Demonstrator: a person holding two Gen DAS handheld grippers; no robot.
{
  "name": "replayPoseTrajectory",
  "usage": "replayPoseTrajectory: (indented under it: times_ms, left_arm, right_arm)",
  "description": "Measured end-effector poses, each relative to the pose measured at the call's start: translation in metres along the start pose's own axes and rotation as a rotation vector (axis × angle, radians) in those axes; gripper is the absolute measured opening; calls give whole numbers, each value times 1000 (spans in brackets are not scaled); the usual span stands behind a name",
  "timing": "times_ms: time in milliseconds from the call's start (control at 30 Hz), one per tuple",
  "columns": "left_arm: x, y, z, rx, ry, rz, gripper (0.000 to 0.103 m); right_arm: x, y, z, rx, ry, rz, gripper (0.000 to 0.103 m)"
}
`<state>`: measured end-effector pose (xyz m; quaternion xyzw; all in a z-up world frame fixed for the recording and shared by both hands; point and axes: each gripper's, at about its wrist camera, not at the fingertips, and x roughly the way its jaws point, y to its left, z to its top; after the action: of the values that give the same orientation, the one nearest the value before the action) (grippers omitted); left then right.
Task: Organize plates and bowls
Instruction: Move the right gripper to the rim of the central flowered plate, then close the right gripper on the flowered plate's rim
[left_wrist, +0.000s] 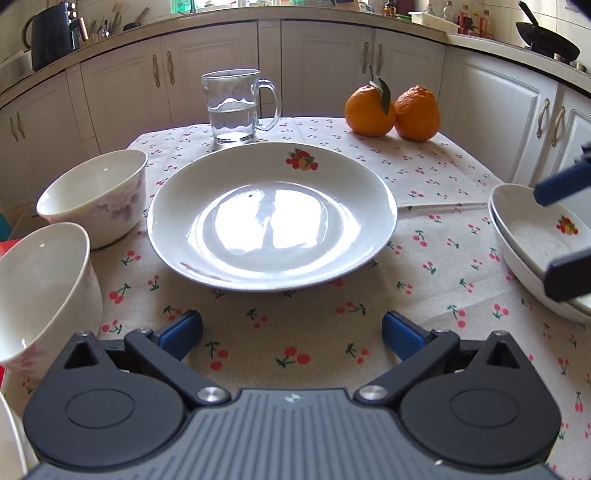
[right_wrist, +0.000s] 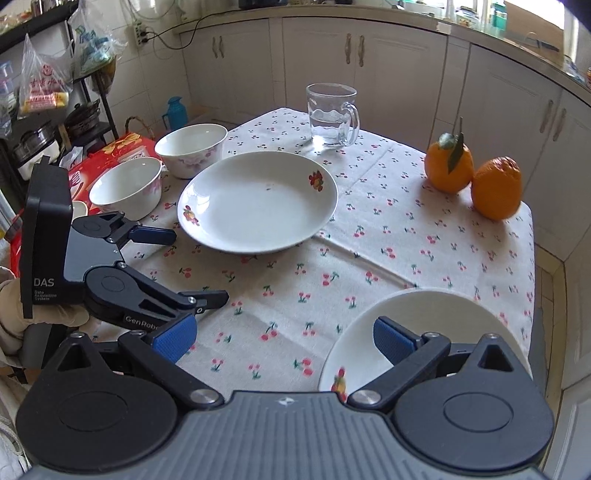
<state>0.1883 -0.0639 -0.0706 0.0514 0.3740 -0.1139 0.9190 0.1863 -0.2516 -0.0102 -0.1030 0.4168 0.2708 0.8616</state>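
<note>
A white plate with fruit prints (left_wrist: 271, 218) lies in the middle of the cherry-print cloth; it also shows in the right wrist view (right_wrist: 256, 201). Two white floral bowls (left_wrist: 94, 197) (left_wrist: 40, 295) stand left of it, also seen in the right wrist view (right_wrist: 192, 147) (right_wrist: 125, 186). A stack of two plates (left_wrist: 532, 254) sits at the right, also in the right wrist view (right_wrist: 424, 321). My left gripper (left_wrist: 291, 334) is open and empty, just short of the middle plate. My right gripper (right_wrist: 284, 338) is open, above the stack's near edge.
A glass mug of water (left_wrist: 236, 107) stands behind the middle plate. Two oranges (left_wrist: 393, 110) sit at the back right. White cabinets (left_wrist: 325, 62) ring the table. A red box (right_wrist: 122, 151) lies past the table's left edge.
</note>
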Motion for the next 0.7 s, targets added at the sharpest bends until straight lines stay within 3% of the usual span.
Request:
replayPoseTrajectory:
  times_ms: [333,700]
  left_arm:
    - [8,2,5,-21,-4,20,103]
    - [9,3,6,-13,-17,12,103]
  right_arm:
    - [49,-19,71,-147,92,94,103]
    - [129,-36,132,-226,206,177,103]
